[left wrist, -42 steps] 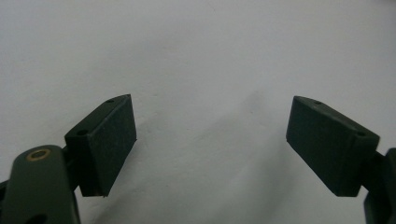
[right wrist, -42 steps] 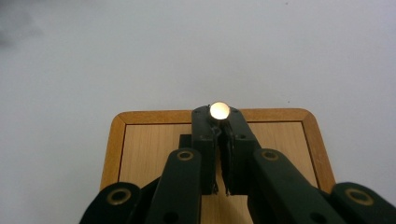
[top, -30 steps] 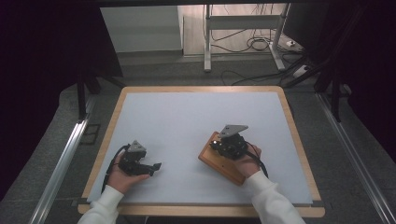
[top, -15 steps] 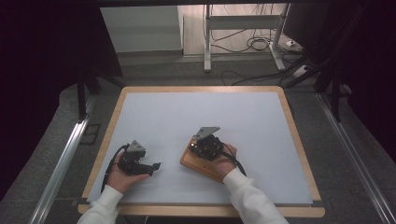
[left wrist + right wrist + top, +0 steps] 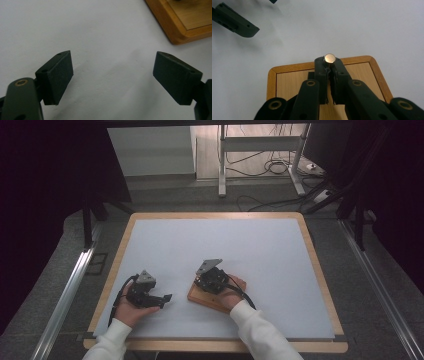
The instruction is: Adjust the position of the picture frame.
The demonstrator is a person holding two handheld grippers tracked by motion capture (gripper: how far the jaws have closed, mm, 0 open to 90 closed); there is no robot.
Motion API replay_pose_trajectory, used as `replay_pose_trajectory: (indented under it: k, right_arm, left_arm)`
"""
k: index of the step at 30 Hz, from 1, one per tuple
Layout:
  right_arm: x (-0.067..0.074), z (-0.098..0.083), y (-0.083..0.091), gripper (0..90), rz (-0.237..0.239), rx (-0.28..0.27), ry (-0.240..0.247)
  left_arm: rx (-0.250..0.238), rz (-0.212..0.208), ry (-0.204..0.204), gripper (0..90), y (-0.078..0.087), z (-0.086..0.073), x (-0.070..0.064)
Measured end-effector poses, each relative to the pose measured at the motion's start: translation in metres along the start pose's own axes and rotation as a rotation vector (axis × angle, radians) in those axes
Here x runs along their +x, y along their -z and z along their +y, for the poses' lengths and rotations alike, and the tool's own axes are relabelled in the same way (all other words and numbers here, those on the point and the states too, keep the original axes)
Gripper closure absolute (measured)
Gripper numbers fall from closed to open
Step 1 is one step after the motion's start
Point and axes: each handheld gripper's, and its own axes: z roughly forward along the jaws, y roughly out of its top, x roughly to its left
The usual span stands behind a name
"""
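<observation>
Over the wooden tray (image 5: 202, 299), just right of the left gripper (image 5: 165, 298), the right gripper (image 5: 329, 65) is held with its jaws pinched on a small round metal disc (image 5: 329, 58). The disc is seen at the jaw tips, above the tray's far rim. The left gripper's jaws are spread wide over bare white table (image 5: 105, 37), nothing between them. For a clean placement, the disc should be lowered flat inside the rim before the jaws are released, judging by the frames.

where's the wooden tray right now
The wooden tray lies low and centre on the white table in the high view, under the right gripper.
</observation>
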Motion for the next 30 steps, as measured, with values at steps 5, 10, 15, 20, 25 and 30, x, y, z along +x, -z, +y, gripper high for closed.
replay_pose_trajectory:
  k: [5,10,15,20,25,30]
  right_arm:
    - [-0.003,-0.005,0.015,54.2,-0.025,-0.027,-0.021]
    - [-0.015,-0.021,0.044,43.1,-0.054,-0.057,-0.069]
    - [-0.036,-0.045,0.075,46.7,-0.132,-0.069,-0.135]
    - [-0.061,-0.066,0.088,74.8,-0.197,-0.04,-0.188]
    - [-0.076,-0.076,0.089,90.0,-0.196,-0.012,-0.218]
    - [-0.081,-0.081,0.082,90.0,-0.168,0.025,-0.222]
  left_arm:
    - [0.009,-0.002,-0.013,16.4,0.0,0.0,0.0]
    - [0.009,0.0,-0.014,16.3,0.0,0.0,-0.001]
    - [0.008,0.007,-0.021,16.1,-0.001,0.001,-0.003]
    - [0.009,0.009,-0.028,15.9,-0.001,0.001,-0.004]
    - [0.004,0.009,-0.021,15.8,-0.002,0.001,-0.004]
    - [0.005,0.01,-0.026,15.8,-0.002,0.001,-0.005]
